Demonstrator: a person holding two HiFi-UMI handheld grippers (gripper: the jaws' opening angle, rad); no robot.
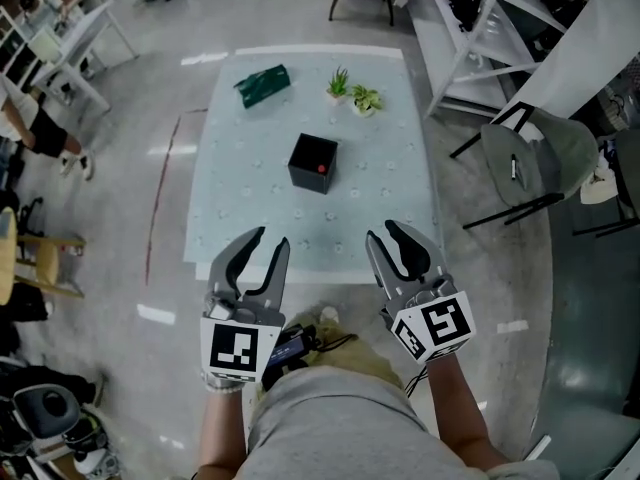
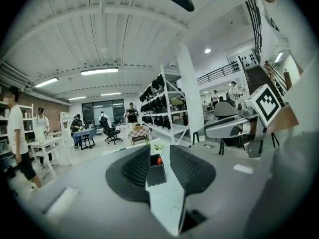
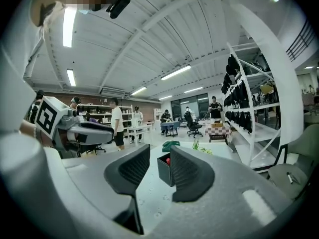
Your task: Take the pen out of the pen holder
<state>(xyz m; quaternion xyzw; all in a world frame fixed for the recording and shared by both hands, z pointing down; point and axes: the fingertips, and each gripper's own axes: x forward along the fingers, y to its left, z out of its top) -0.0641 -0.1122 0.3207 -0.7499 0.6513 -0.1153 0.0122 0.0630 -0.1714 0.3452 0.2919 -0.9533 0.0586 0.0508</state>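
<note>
A black square pen holder [image 1: 313,162] stands in the middle of the pale table [image 1: 230,218], and a red pen top [image 1: 322,168] shows in it. Both grippers hover side by side at the near table edge, well short of the holder. My left gripper [image 1: 268,240] is open and empty, and so is my right gripper [image 1: 385,234]. In the left gripper view the holder [image 2: 157,176] and the red pen top [image 2: 159,160] show through the gap of the open gripper [image 2: 159,154]. The right gripper view has the holder [image 3: 164,171] and pen top [image 3: 168,160] between the spread gripper [image 3: 159,156].
A green pouch [image 1: 262,84] and two small potted plants [image 1: 339,83] [image 1: 365,99] sit at the table's far end. A grey chair [image 1: 530,158] and white shelving [image 1: 480,28] stand to the right. White tables and people are at the left and far back.
</note>
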